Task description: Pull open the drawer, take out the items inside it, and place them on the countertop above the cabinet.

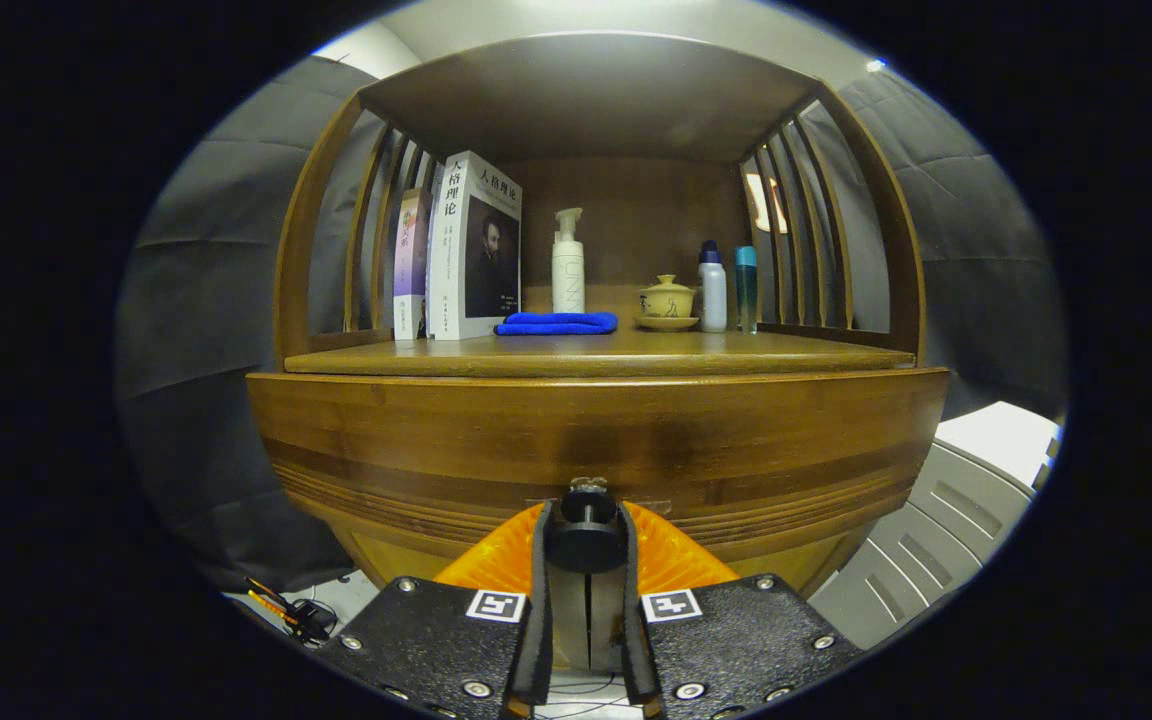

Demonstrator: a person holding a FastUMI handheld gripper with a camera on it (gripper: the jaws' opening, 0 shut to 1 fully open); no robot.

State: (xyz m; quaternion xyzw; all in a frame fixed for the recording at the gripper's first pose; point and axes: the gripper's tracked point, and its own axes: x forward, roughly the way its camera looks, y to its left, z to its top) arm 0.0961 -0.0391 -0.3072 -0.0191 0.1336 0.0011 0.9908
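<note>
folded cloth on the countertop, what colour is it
Bright blue; the folded cloth shows best in the gripper view.

Two books (456, 250) are standing upright at the left of the shelf, in the upper left of the frame, the taller one (474, 245) showing a portrait on its cover and a thinner one (410, 262) leaning just behind it. A folded blue cloth (556, 323) is lying flat just right of the books. Behind the cloth a white pump bottle (567, 262) is standing near the back panel. Right of centre a small lidded teacup (667, 297) is sitting on a saucer (666, 323). Just beside it a white bottle with a blue cap (712, 286) and a slim teal bottle (745, 288) are standing side by side. At the lower right a pale plastic crate (946, 520) is resting, and at the lower left some cables (286, 610) are lying on the floor.
</note>
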